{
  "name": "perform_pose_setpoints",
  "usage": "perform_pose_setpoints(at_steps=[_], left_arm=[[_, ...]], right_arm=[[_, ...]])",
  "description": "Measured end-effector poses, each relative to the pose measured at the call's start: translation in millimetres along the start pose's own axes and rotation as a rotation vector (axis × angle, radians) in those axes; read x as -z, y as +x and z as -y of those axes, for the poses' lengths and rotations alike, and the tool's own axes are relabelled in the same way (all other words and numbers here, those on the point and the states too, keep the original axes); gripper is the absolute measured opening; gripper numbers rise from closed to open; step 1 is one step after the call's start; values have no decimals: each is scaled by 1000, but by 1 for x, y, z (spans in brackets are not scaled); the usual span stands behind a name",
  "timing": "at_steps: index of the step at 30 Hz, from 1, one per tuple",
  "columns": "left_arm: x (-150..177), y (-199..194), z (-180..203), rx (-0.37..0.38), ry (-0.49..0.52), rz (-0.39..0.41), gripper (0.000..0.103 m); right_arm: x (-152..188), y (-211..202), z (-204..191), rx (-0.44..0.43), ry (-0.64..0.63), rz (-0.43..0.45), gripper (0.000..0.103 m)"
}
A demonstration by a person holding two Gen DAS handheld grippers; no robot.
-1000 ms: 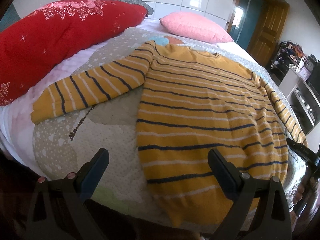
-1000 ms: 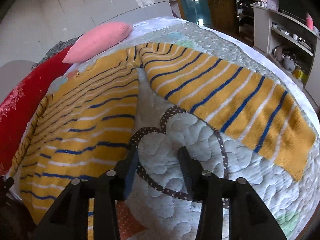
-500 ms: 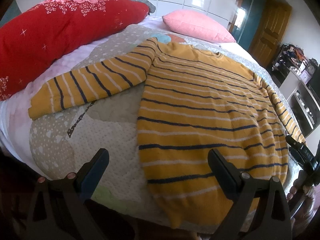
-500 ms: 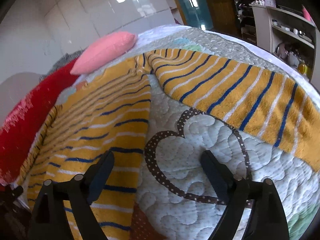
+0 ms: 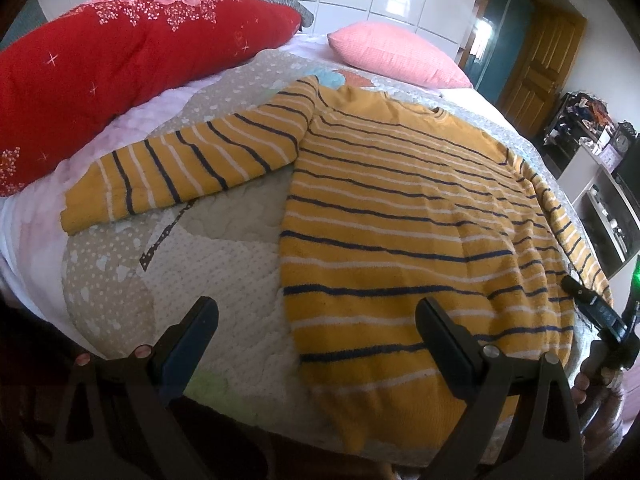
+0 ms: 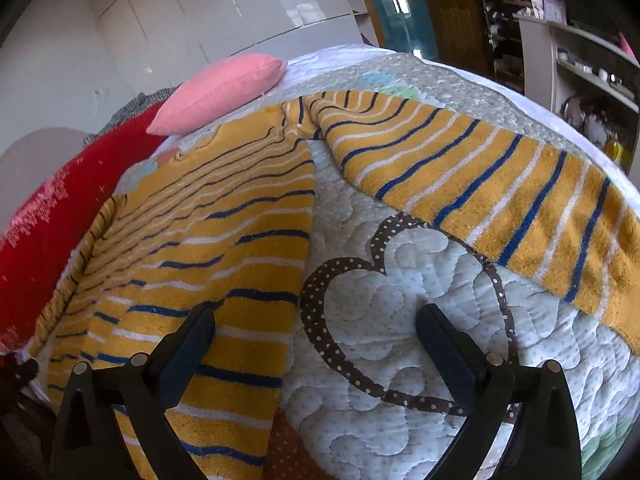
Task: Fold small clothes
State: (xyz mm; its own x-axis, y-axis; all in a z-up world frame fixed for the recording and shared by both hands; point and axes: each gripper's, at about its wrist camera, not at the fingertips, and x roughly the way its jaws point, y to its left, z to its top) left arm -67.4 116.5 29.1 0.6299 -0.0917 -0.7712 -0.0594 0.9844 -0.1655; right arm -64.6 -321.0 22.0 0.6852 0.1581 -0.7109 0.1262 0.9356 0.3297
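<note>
Now the sweater [image 5: 400,216] lay flat on the bed [image 5: 224,264], ready for folding; left gripper [image 5: 316,332] and right gripper [image 6: 316,332] gaped wide, holding nothing.

No readable text, label, brand or number shows in either view. The small clock [image 5: 621,143] on the shelf unit at the far right of the left wrist view is too small and blurred to read.

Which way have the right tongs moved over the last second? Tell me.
Yes. The right tongs opened wide and slid left: against the quilt's brown dotted loop, their left finger now overlaps the yellow striped sweater.
</note>
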Motion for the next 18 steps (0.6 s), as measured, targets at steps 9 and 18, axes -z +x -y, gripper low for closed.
perform_pose_setpoints(at_steps=[9,18], left_arm=[[-7,-39,-9,-18,10,93,99],[-8,-88,-26,-69,19,216,99]], right_arm=[[-40,-24,-4,36,-64,-39,101],[-81,-118,-23,454,-468,159,101]])
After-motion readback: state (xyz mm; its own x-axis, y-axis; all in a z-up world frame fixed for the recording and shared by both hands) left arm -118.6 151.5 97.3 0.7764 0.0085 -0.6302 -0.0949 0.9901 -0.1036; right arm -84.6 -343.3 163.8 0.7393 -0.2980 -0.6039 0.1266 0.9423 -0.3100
